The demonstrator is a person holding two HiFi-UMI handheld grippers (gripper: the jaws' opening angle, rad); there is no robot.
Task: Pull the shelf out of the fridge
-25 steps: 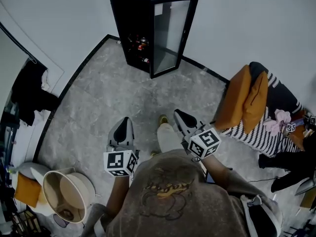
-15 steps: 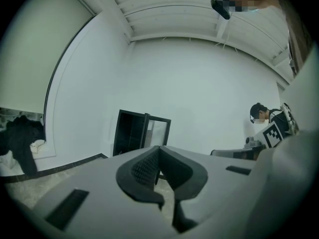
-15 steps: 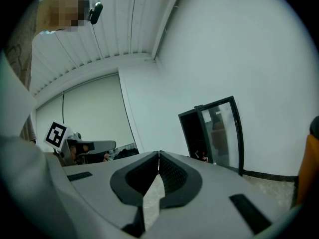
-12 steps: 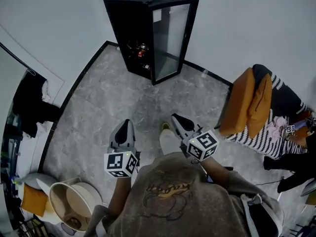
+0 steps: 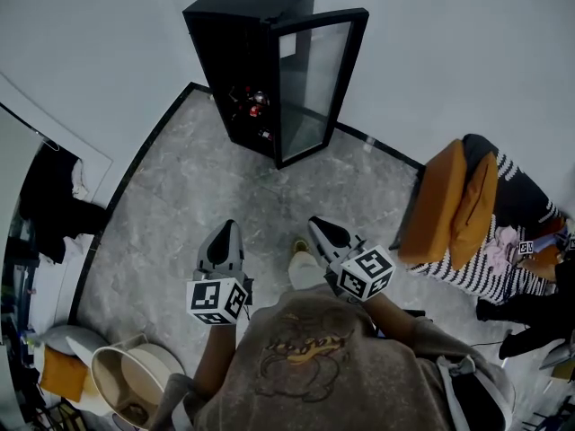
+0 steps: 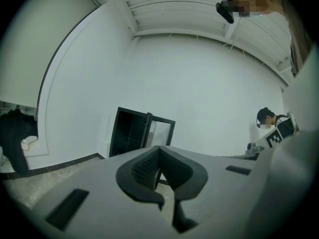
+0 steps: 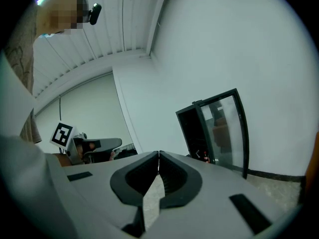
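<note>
A small black fridge point(image 5: 244, 52) stands against the far white wall with its glass door point(image 5: 314, 83) swung open to the right. Cans or bottles point(image 5: 253, 104) show on a lower level inside; the shelf itself is too dark to make out. My left gripper point(image 5: 225, 232) and my right gripper point(image 5: 316, 229) hover over the grey floor, well short of the fridge, both shut and empty. In the left gripper view the fridge point(image 6: 130, 136) sits beyond the closed jaw tips point(image 6: 158, 148). In the right gripper view the fridge point(image 7: 209, 133) is to the right of the closed tips point(image 7: 158, 154).
A grey marble floor point(image 5: 207, 187) lies between me and the fridge. An orange cushion point(image 5: 449, 200) and striped fabric point(image 5: 490, 259) lie at the right. A round cream tub point(image 5: 135, 384) sits at lower left, dark clothes point(image 5: 54, 205) hang at the left. Another person point(image 6: 271, 126) holds a marker cube.
The fridge has shifted slightly down and left in the head view as the camera tilted. Both grippers stay shut and hold about the same place.
</note>
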